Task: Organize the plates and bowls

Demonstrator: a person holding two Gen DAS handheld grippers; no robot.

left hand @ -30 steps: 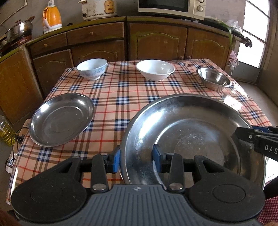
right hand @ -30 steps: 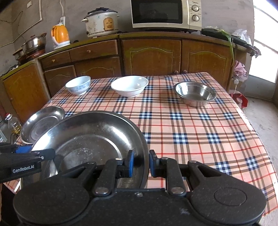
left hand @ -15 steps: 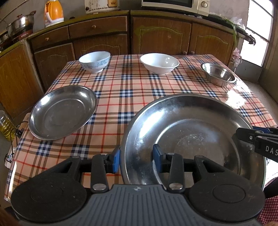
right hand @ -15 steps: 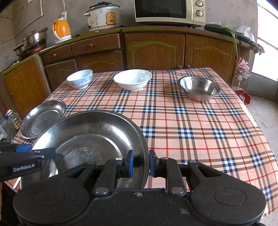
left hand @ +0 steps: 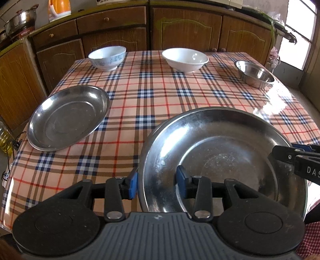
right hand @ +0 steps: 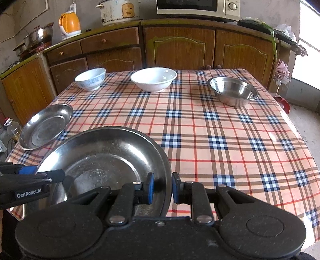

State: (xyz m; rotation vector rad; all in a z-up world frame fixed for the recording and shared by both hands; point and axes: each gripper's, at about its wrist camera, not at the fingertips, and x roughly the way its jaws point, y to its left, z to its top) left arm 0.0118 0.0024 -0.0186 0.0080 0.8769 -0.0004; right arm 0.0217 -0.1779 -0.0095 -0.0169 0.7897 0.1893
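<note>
A large steel plate point(left hand: 220, 144) hangs over the near part of the checked table point(left hand: 160, 100), carried by both grippers. My left gripper point(left hand: 157, 184) is shut on its left rim, one blue pad outside and one inside. My right gripper point(right hand: 162, 188) is shut on the opposite rim of the large plate point(right hand: 104, 152). A smaller steel plate point(left hand: 68, 118) lies at the table's left edge. Along the far side stand a blue-patterned bowl point(left hand: 107, 58), a white bowl point(left hand: 185, 59) and a steel bowl point(left hand: 255, 74).
Brown cabinets point(right hand: 180, 48) run behind the table, with an orange kettle point(right hand: 70, 22), a rice cooker point(right hand: 120, 10), a microwave point(right hand: 196, 8) and a pot point(right hand: 39, 36) on the counter. An oil bottle point(right hand: 12, 128) stands on the floor at the left.
Both grippers have sunk a little toward the table with the large plate still held between them. The other dishes have not moved.
</note>
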